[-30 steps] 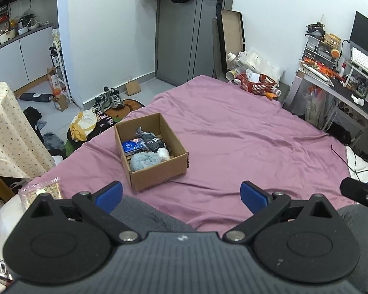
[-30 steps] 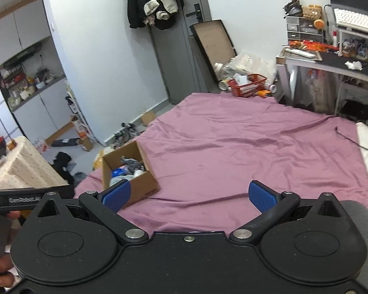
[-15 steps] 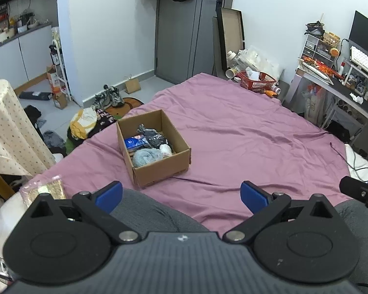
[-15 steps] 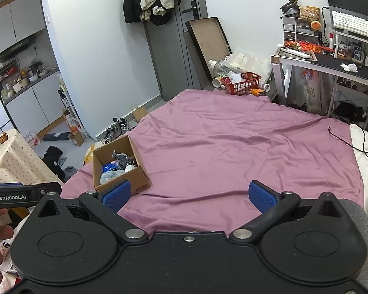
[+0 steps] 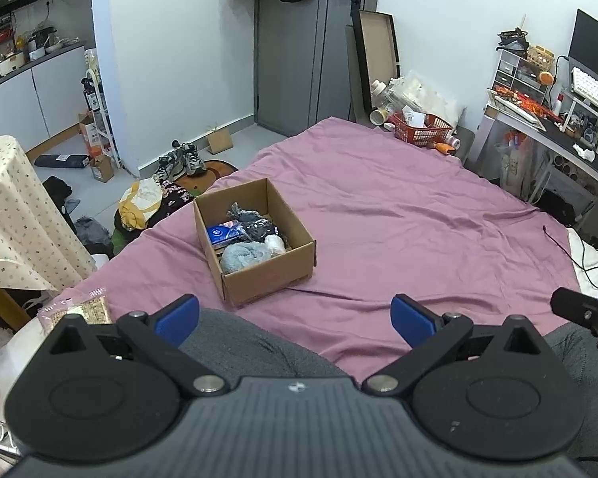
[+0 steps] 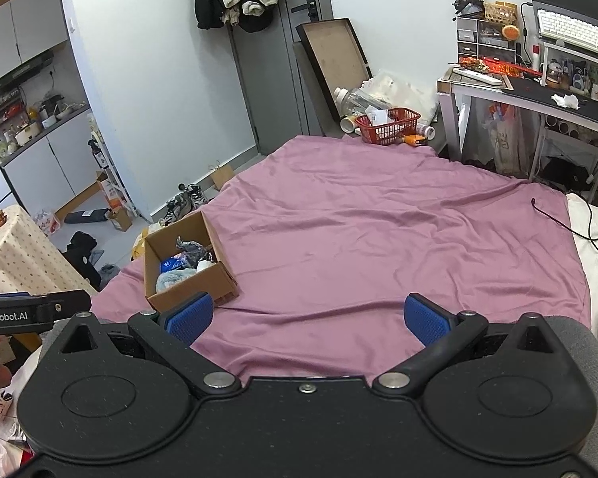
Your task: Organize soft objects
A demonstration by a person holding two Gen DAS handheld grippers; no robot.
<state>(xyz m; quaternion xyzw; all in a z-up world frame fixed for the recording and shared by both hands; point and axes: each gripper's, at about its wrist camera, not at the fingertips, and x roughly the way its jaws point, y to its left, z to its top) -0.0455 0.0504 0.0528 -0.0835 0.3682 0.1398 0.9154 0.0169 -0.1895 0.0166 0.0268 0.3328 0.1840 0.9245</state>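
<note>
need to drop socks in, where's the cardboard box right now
The open brown cardboard box sits on the purple bedsheet near its left edge, left of centre in both wrist views.

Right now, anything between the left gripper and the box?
Nothing visible. The left gripper is open and empty above the person's grey knee; beyond that only bare purple sheet lies before the open-topped box.

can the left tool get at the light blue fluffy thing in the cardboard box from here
Probably yes. The left tool is open and holds nothing, the box has no lid, and the blue fluffy thing lies on top near the front wall, with only bare purple sheet between.
</note>
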